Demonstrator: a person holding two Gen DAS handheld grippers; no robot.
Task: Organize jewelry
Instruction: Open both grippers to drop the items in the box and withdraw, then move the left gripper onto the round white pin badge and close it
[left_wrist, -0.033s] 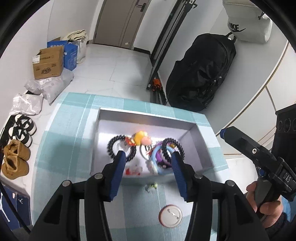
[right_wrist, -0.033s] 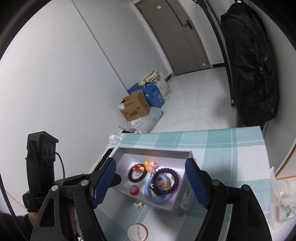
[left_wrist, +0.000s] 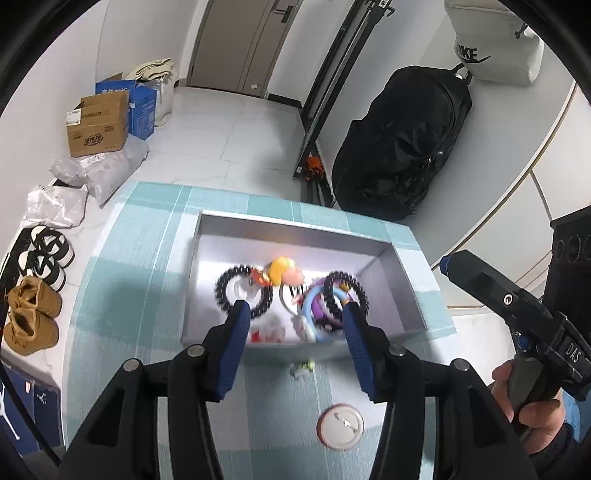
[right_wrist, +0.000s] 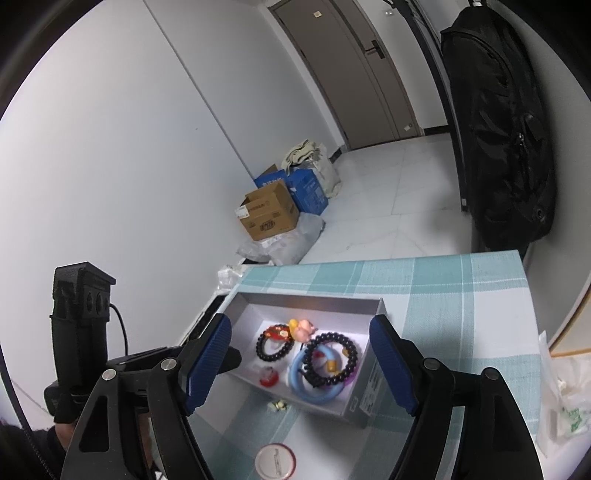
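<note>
Jewelry (right_wrist: 312, 352) lies unmoved in the box (right_wrist: 369, 387); both tools, spread and empty, have just been opening

White walls (right_wrist: 129, 147) enclose a pale tiled floor (left_wrist: 236, 133) that runs to a grey-brown door (right_wrist: 354, 70). Cardboard boxes (left_wrist: 98, 125) and plastic bags (left_wrist: 110, 170) sit along the wall, shoes (left_wrist: 40, 258) near them. A black backpack (left_wrist: 402, 147) hangs beside the bench's teal checked cloth (right_wrist: 461, 295).
</note>
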